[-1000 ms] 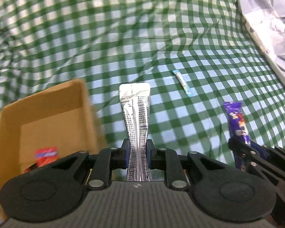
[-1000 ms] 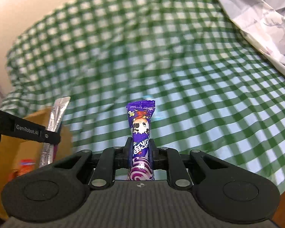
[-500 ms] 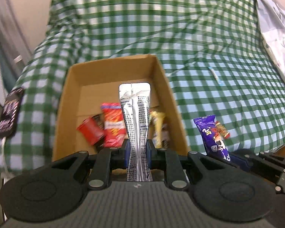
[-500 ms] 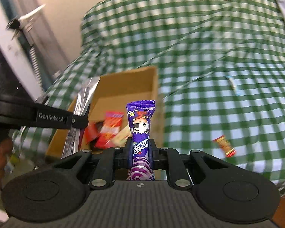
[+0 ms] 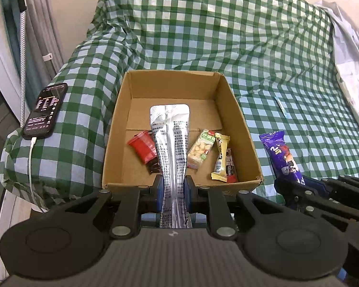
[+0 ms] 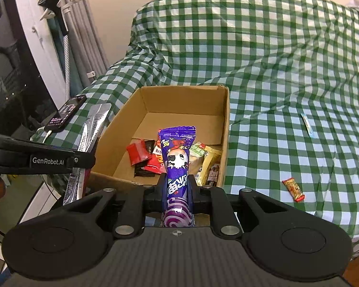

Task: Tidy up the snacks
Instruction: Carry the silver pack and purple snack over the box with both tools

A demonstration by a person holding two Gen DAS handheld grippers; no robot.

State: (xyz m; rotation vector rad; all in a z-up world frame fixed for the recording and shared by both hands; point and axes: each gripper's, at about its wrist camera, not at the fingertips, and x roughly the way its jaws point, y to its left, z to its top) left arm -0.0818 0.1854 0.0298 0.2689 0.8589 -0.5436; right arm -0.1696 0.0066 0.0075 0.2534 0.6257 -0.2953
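Snacks are split three ways at this moment: several already lie in the cardboard box [image 5: 227, 110], a silver sachet [image 5: 171, 148] is clamped upright in the left claw [image 5: 172, 191] over the box's near wall, and a purple candy pack [image 6: 177, 165] is clamped the same way in the right claw [image 6: 177, 191], just beside the box's near right corner. Two more lie loose on the green checked cloth [image 6: 275, 71] to the right, a small orange sweet [image 6: 293, 189] and a thin blue stick [image 6: 307, 124] further back. The likely slip is in the release: both packs stand tall and are pinched near the bottom, so letting go before the claw clears the near wall could tip either one over the rim onto the cloth or floor. The two claws are close together, so a shared drop could knock them against each other. The box sits on soft, rumpled cloth and could shift if nudged. A phone [image 5: 45, 110] on a charging cable [image 5: 30, 157] lies just left of the box and could be swept off.
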